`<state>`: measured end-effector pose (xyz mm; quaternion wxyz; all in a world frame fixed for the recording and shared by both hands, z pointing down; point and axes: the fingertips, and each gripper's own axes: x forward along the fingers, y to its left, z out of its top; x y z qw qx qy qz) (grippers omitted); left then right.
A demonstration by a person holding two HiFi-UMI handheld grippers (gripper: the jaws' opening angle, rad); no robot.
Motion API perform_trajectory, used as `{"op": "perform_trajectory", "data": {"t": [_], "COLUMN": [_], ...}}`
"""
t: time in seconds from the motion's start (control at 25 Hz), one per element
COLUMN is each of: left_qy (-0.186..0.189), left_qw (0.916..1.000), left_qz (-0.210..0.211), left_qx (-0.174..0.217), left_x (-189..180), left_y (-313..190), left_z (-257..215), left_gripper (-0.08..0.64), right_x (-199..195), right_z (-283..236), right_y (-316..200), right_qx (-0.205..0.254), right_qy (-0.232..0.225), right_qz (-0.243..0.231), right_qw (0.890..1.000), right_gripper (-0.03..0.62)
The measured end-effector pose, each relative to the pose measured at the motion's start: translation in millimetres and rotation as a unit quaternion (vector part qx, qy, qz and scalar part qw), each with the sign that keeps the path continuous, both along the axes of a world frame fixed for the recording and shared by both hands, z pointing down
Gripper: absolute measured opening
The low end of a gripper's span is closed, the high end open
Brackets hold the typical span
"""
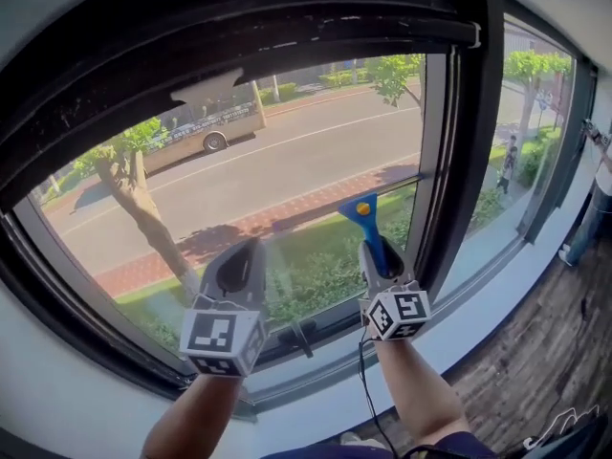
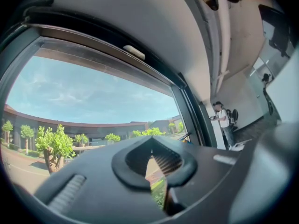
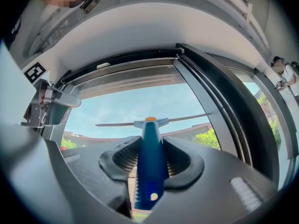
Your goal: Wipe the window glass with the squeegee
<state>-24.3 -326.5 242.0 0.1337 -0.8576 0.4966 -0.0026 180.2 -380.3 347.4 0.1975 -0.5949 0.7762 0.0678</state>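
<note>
Outside, a bus (image 1: 194, 135) stands at the far side of a road (image 1: 287, 165). On the near side a tree (image 1: 143, 220) rises beside a brick pavement (image 1: 287, 216), with lawn (image 1: 316, 245) below. Indoors, a person (image 2: 223, 121) stands by a white wall (image 2: 233, 85). The floor (image 1: 516, 352) is wood.

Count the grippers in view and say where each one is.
2. The left gripper, shut and empty, is in front of the window glass; the right gripper, beside it, clamps the squeegee handle.

Squeegee (image 1: 363, 208) in the right claw (image 1: 380, 253), before the window glass (image 1: 287, 161).
</note>
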Motion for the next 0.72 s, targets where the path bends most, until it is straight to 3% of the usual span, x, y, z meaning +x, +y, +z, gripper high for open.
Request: {"op": "perform_trajectory", "data": {"t": [0.12, 0.32, 0.72], "left_qy": [0.011, 0.025, 0.018], "left_qw": [0.9999, 0.9992, 0.9992], "left_qz": [-0.004, -0.004, 0.01], "left_qx": [0.003, -0.03, -0.035], "left_x": [2, 7, 26], "left_y": [-1, -5, -14], "left_z": [1, 30, 46], "left_gripper": [0.003, 0.003, 0.003], "right_x": [0, 8, 17], "right_z": [8, 26, 41], "right_y": [1, 7, 7], "right_qx": [-0.008, -0.029, -0.033], "right_qy": [0.003, 0.015, 0.023], "right_qz": [-0.003, 0.0, -0.002], "right_qw": [1.0, 0.999, 0.999], "right_gripper": [0.147, 0.147, 0.147]}}
